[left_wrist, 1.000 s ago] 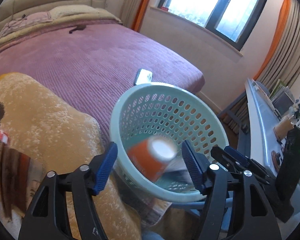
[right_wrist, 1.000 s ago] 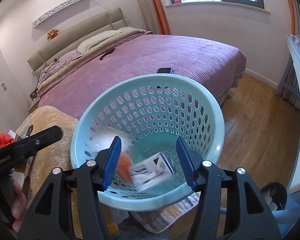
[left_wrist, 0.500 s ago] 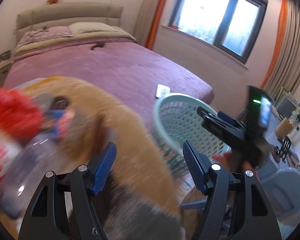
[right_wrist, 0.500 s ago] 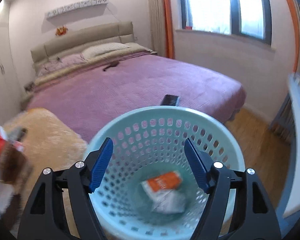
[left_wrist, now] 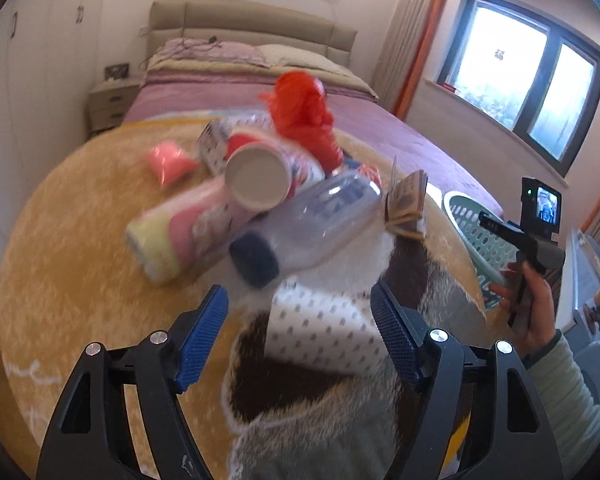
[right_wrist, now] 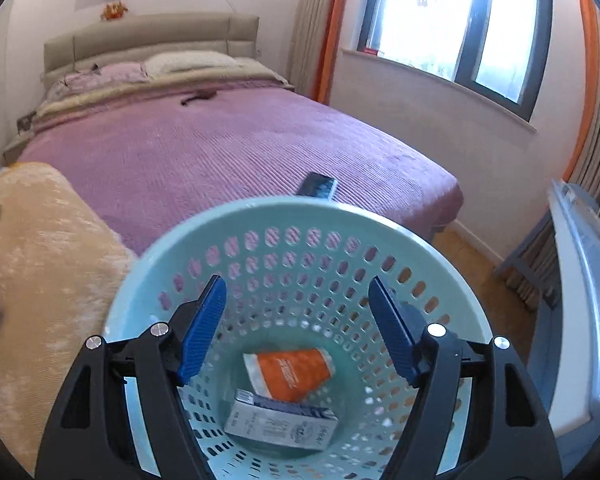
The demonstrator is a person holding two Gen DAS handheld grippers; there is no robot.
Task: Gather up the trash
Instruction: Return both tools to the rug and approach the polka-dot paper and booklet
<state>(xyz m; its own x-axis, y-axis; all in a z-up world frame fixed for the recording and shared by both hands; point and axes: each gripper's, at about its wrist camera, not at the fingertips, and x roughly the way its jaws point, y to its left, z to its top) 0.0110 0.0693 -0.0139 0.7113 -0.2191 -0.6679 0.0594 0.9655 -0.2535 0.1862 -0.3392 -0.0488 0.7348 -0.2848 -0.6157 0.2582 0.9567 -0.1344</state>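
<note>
Basket now holds orange cup and small carton, both settled at bottom. Right gripper above it, jaws released, having just opened, nothing between. Left gripper has swung from basket to trash pile on yellow blanket: clear bottle, red bag. Its jaws have just widened, empty.

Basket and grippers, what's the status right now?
Left gripper and right gripper open, empty. Basket holds orange cup and carton. Trash pile waits. Nothing blocking.
</note>
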